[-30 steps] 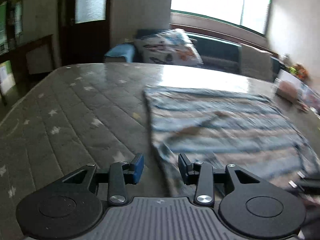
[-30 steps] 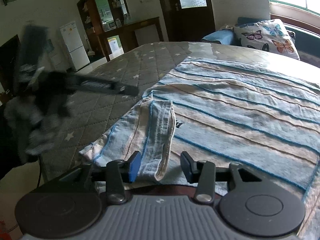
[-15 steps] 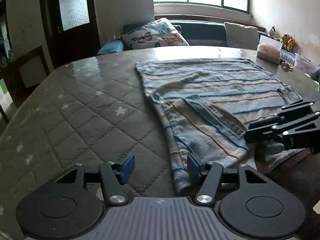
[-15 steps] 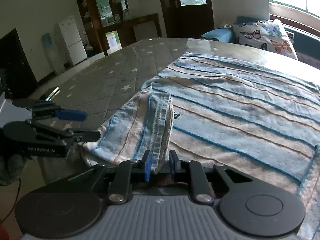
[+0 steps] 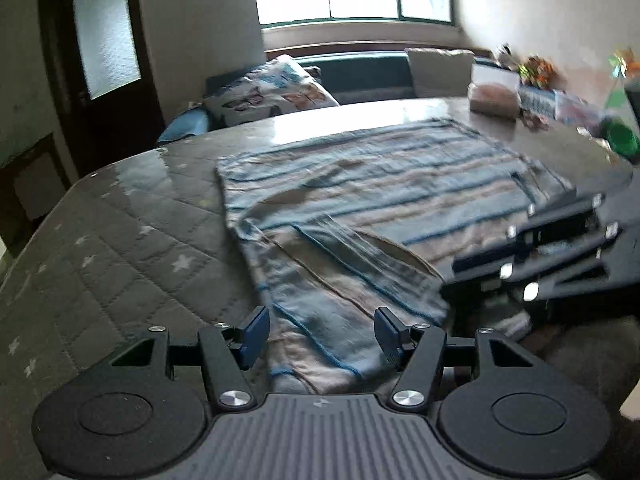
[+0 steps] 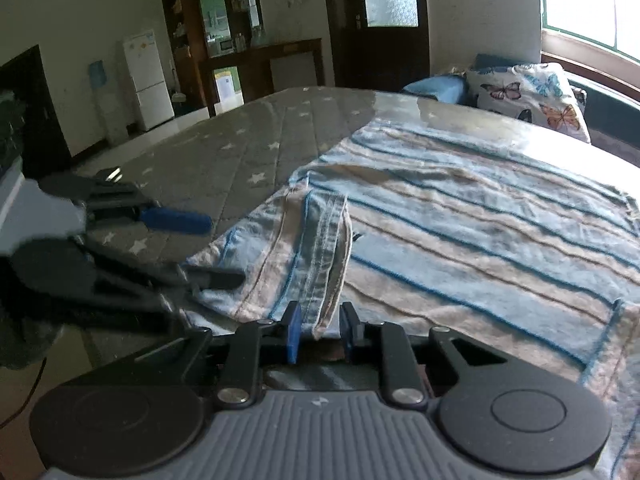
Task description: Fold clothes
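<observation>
The blue-and-beige striped cotton garment (image 6: pixel 460 236) lies spread flat on the grey star-quilted surface (image 6: pixel 224 164), its stripes running crosswise. Thin dark-blue lines separate the wider pale-blue and tan bands. At the near corner a narrow stitched strip (image 6: pixel 326 256) of the same fabric lies folded back on top of the main panel. The near hem (image 5: pixel 320 344) hangs at the edge of the surface. The far portion lies smooth, with shallow wrinkles.

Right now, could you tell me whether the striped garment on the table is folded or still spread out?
Mostly spread. The striped garment lies flat across the table; only its near sleeve is turned over onto the body.
</observation>
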